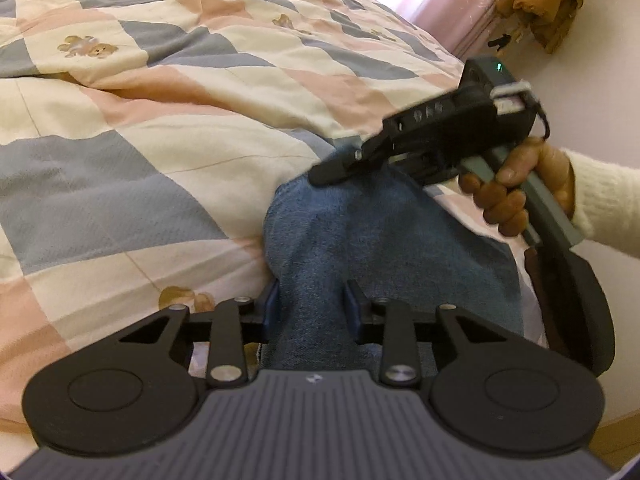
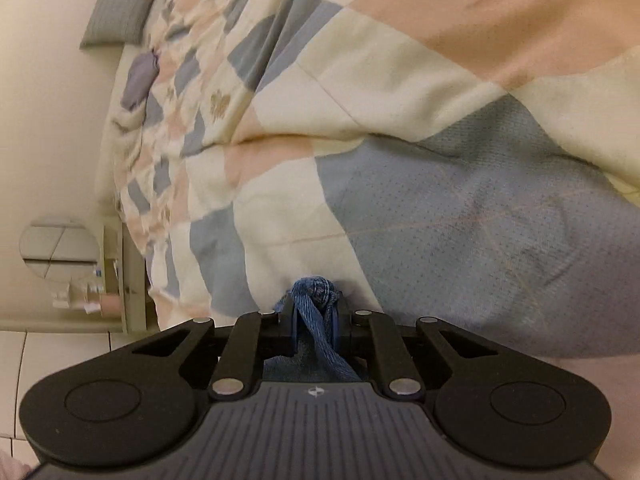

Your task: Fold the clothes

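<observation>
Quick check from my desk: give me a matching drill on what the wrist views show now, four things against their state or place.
Things:
1. right tool
2. left tool
3. blue garment
4. grey pillow

States or places:
A. lies on the checked quilt between both tools
B. pinches a bunched blue fold
C. at the far end of the bed
D. fingers either side of the blue cloth

Pairs: 1-B, 2-D, 3-A, 4-C
</observation>
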Demonstrator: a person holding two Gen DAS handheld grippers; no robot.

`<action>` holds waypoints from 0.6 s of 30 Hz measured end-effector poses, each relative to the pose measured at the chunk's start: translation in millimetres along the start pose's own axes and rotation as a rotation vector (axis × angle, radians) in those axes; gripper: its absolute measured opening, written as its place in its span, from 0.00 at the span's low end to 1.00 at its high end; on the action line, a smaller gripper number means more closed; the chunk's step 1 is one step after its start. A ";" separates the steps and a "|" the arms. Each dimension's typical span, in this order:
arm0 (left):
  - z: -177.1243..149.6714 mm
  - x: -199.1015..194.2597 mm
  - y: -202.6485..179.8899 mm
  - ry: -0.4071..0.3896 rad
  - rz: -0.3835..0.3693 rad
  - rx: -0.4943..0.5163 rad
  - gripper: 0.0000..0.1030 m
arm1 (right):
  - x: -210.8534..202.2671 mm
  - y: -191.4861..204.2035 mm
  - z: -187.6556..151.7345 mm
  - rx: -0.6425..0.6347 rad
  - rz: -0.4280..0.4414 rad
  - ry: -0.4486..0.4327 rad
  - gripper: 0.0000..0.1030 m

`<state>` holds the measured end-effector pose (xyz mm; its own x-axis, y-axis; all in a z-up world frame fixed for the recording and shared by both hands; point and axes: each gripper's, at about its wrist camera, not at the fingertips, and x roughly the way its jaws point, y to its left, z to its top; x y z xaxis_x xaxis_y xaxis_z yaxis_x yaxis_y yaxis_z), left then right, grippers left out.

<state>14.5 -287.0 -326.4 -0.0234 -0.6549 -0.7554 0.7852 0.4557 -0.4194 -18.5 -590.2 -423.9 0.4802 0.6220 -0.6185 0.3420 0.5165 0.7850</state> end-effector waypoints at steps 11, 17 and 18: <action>-5.5 -40.8 7.2 0.038 0.047 -0.006 0.27 | -24.0 56.6 -16.0 -0.315 -0.137 -0.211 0.32; -31.4 -63.0 18.1 0.155 -0.054 -0.107 0.38 | -81.4 81.7 -71.1 -0.279 -0.237 -0.476 0.33; -37.5 -62.9 20.5 0.168 -0.064 -0.133 0.43 | -80.5 85.4 -84.8 -0.289 -0.230 -0.446 0.33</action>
<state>8.8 -213.9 -306.3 -0.1825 -0.5802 -0.7938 0.6902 0.4994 -0.5237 -96.4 -546.3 -310.1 0.7350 0.1988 -0.6482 0.2738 0.7876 0.5520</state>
